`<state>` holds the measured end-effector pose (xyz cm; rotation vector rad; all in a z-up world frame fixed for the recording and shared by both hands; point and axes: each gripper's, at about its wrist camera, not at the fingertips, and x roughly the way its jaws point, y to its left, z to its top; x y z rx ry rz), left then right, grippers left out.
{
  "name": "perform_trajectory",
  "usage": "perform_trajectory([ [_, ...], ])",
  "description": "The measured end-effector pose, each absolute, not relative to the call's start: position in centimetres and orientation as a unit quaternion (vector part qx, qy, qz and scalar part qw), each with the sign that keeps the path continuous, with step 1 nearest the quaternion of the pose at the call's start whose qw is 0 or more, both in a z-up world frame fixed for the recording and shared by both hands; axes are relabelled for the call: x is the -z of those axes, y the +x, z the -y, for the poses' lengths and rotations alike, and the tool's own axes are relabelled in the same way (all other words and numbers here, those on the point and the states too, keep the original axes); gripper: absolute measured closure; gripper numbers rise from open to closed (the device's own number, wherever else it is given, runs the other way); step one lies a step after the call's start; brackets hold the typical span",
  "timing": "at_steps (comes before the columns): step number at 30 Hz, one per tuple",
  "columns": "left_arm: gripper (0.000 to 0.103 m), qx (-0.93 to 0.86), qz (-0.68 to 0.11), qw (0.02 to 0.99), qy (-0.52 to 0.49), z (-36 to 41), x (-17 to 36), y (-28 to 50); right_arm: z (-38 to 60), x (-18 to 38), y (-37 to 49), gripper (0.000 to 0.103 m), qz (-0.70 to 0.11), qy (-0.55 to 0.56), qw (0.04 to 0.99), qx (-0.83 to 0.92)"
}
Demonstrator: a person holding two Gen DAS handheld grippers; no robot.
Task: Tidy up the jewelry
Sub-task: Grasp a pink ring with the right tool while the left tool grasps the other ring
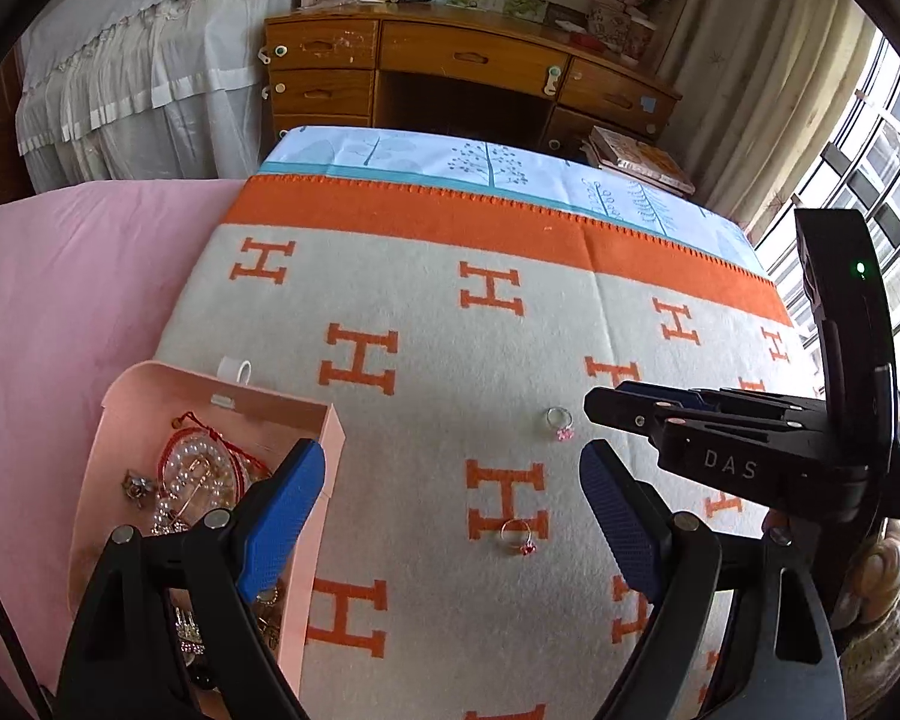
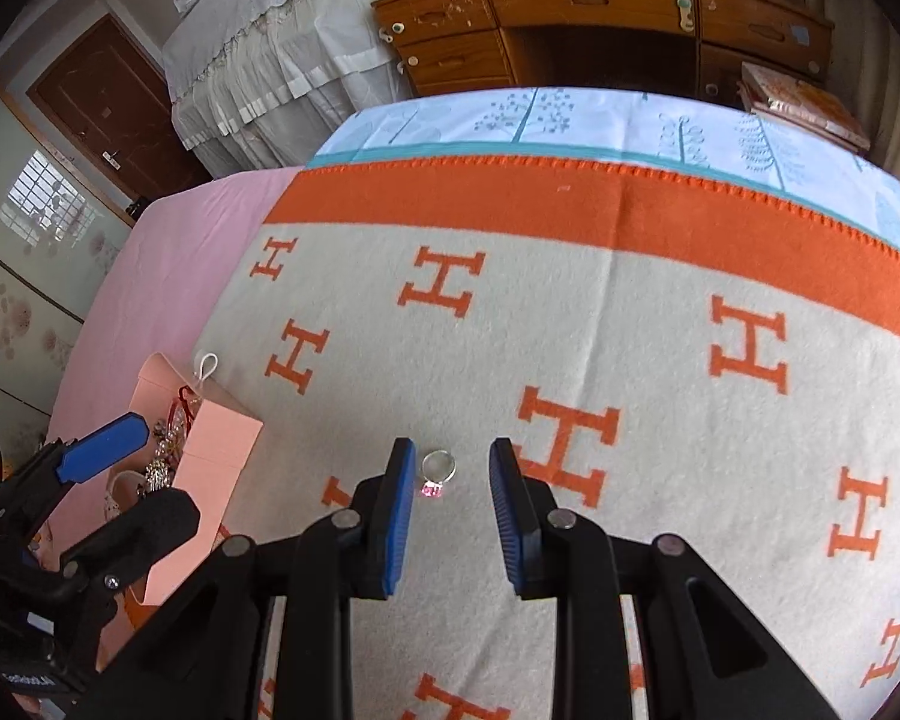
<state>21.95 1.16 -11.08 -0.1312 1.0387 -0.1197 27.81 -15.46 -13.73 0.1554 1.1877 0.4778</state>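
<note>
A silver ring with a pink stone [image 2: 437, 471] lies on the H-patterned blanket [image 2: 630, 360], between the tips of my open right gripper [image 2: 450, 456]; it also shows in the left wrist view [image 1: 560, 422]. A gold ring with a red stone [image 1: 517, 536] lies nearer, between the fingers of my open left gripper [image 1: 450, 480]. A pink box [image 1: 324, 468] full of bracelets and other jewelry stands at the left, under my left finger [image 1: 282, 516]. The right gripper [image 1: 594, 405] shows from the side in the left wrist view.
A pink sheet [image 1: 60, 300] covers the bed left of the blanket. A wooden desk [image 1: 450, 72] stands beyond the bed's far end. A stack of books [image 1: 642, 165] lies at the far right, next to windows [image 1: 870, 180]. A white loop [image 1: 234, 369] lies behind the box.
</note>
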Motion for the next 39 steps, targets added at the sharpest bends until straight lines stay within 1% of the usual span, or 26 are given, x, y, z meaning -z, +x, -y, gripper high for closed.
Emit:
perform_trajectory([
  [4, 0.017, 0.071, -0.509, 0.856, -0.057, -0.4, 12.8, 20.1, 15.0, 15.1, 27.0, 0.077, -0.558, 0.071, 0.791, -0.24],
  [8, 0.017, 0.083, -0.521, 0.848, -0.047, 0.7, 14.4, 18.2, 13.8, 16.0, 25.9, 0.077, -0.551, 0.034, 0.797, -0.246],
  [11, 0.017, 0.087, -0.521, 0.848, -0.053, 1.1, 15.1, 17.3, 12.7, 15.8, 25.1, 0.077, -0.524, -0.012, 0.817, -0.241],
  [17, 0.017, 0.088, -0.537, 0.832, -0.108, 0.5, 17.0, 16.8, 10.9, 16.0, 24.0, 0.077, -0.477, -0.096, 0.845, -0.224],
  [20, 0.017, 0.084, -0.536, 0.831, -0.12, 0.2, 17.2, 16.7, 10.4, 15.9, 23.4, 0.079, -0.46, -0.127, 0.852, -0.217],
  [23, 0.018, 0.08, -0.527, 0.836, -0.131, 0.0, 16.8, 16.6, 10.8, 15.8, 23.2, 0.093, -0.459, -0.124, 0.854, -0.213],
  [30, 0.018, 0.057, -0.524, 0.839, -0.132, 0.8, 16.6, 17.6, 13.9, 15.6, 23.6, 0.093, -0.474, -0.063, 0.857, -0.193],
  [31, 0.026, 0.05, -0.525, 0.84, -0.128, 1.1, 16.6, 17.9, 14.6, 15.5, 23.6, 0.093, -0.475, -0.05, 0.858, -0.19],
  [32, 0.038, 0.044, -0.527, 0.84, -0.124, 1.4, 16.7, 18.2, 15.4, 15.3, 23.4, 0.093, -0.475, -0.038, 0.859, -0.188],
  [33, 0.043, 0.039, -0.532, 0.838, -0.119, 1.8, 16.7, 18.4, 16.2, 15.1, 23.3, 0.093, -0.474, -0.027, 0.86, -0.185],
  [34, 0.05, 0.035, -0.537, 0.835, -0.115, 2.2, 16.9, 18.8, 16.9, 14.8, 23.0, 0.093, -0.472, -0.02, 0.862, -0.182],
  [37, 0.054, 0.018, -0.54, 0.835, -0.1, 3.2, 16.9, 19.2, 18.4, 14.1, 22.2, 0.093, -0.462, -0.003, 0.868, -0.18],
  [39, 0.054, 0.008, -0.541, 0.836, -0.088, 3.8, 16.9, 19.4, 19.1, 13.5, 21.8, 0.093, -0.454, 0.003, 0.872, -0.183],
])
